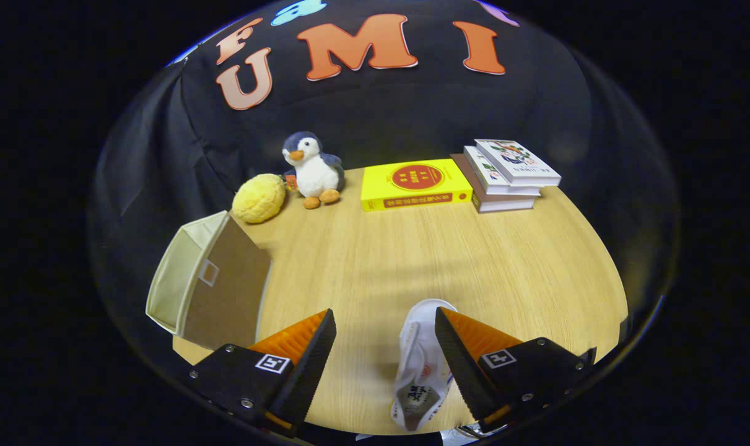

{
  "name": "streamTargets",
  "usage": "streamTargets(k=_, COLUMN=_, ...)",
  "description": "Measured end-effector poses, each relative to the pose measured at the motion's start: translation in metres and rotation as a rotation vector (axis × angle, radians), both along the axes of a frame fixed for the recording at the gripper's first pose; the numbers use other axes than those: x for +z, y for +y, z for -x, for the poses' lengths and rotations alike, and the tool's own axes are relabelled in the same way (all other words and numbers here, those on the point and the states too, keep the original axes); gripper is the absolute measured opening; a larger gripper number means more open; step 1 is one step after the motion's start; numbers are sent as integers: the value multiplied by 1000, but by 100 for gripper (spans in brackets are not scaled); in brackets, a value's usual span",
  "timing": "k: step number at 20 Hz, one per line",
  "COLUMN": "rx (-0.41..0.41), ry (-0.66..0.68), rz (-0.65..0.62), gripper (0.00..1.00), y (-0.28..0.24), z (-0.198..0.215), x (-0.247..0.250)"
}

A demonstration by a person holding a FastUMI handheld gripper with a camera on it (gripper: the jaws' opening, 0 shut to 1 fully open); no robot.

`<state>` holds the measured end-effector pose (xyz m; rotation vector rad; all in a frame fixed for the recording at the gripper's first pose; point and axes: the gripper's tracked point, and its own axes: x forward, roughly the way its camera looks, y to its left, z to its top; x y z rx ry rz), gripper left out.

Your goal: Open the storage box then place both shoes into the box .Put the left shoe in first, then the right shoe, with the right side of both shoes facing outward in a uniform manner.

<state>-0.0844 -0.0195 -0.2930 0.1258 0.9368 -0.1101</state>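
Note:
A white shoe (421, 365) lies on the wooden table (449, 260), lengthways between my fingers and close against the right finger (458, 356). My gripper (385, 319) is open, with a wide gap left of the shoe; the left finger (313, 353) is apart from it. The storage box (204, 279), beige fabric with a brown panel and a small pull tab, stands to the left, just beyond the left finger, its open side turned away to the left.
At the back of the table sit a yellow round plush (259, 198), a penguin toy (313, 168), a yellow book (414, 183) and a stack of books (505, 173). Black cloth closes the booth behind them.

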Motion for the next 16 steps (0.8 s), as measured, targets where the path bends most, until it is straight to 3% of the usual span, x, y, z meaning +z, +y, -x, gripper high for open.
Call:
streamTargets(k=7, rx=-31, ry=69, rz=33, gripper=83, y=-39, z=62, x=-38)
streamTargets(k=16, rx=6, ry=157, rz=19, gripper=75, y=-25, z=98, x=-70)
